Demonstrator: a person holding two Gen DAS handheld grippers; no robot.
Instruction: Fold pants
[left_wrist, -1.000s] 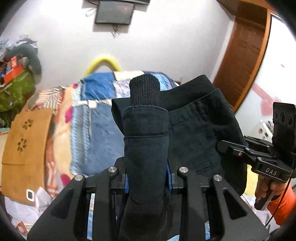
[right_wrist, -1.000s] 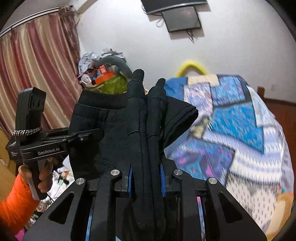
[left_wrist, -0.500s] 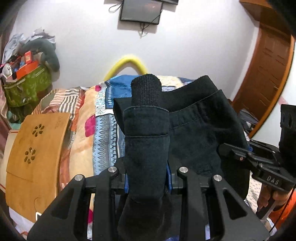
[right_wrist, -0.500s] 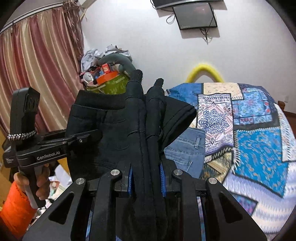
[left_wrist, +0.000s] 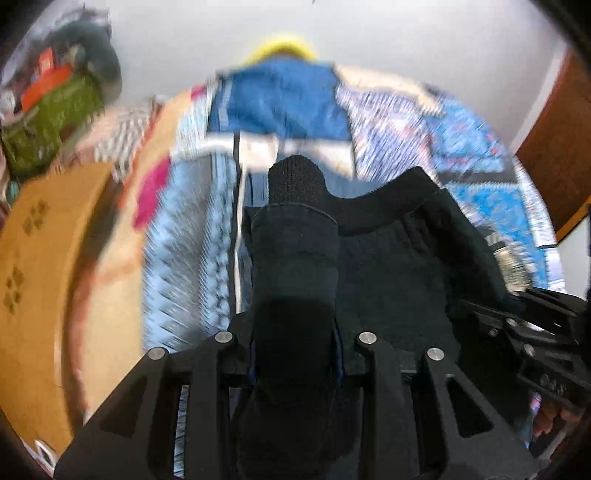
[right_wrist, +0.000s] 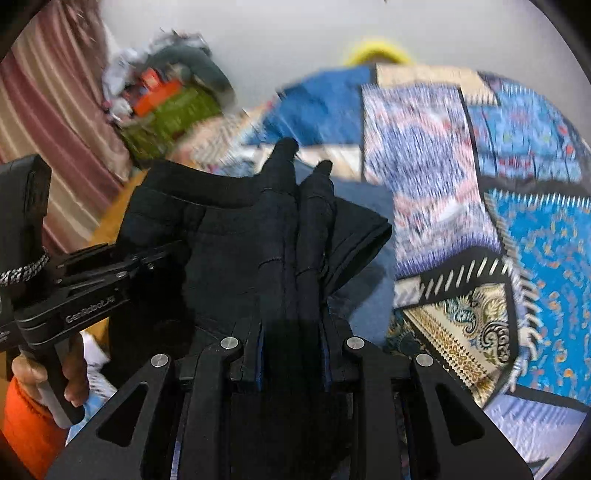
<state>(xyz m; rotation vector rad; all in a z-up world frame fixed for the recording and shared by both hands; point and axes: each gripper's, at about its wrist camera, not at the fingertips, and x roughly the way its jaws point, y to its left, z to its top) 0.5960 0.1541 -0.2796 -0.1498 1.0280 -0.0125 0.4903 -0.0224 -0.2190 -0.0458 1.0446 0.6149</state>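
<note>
Dark navy pants (left_wrist: 399, 266) hang in the air between both grippers, waistband up, above the bed. My left gripper (left_wrist: 295, 192) is shut on one end of the waistband, the cloth wrapped over its fingers. My right gripper (right_wrist: 303, 158) is shut on the other end of the pants (right_wrist: 221, 236). The left gripper shows at the left of the right wrist view (right_wrist: 88, 280), held by a hand in an orange sleeve. The right gripper shows at the right edge of the left wrist view (left_wrist: 532, 325).
A bed with a blue patchwork quilt (right_wrist: 498, 177) lies below and ahead. A folded pair of blue jeans (right_wrist: 365, 258) lies on it under the pants. A wooden board (left_wrist: 40, 277) stands at the left, a pile of clutter (right_wrist: 166, 96) at the wall, a door (left_wrist: 554, 133) at the right.
Both grippers have tilted down toward the bed with the pants still held. The wall screen has left the view and the quilt fills more of it, blurred by motion.
</note>
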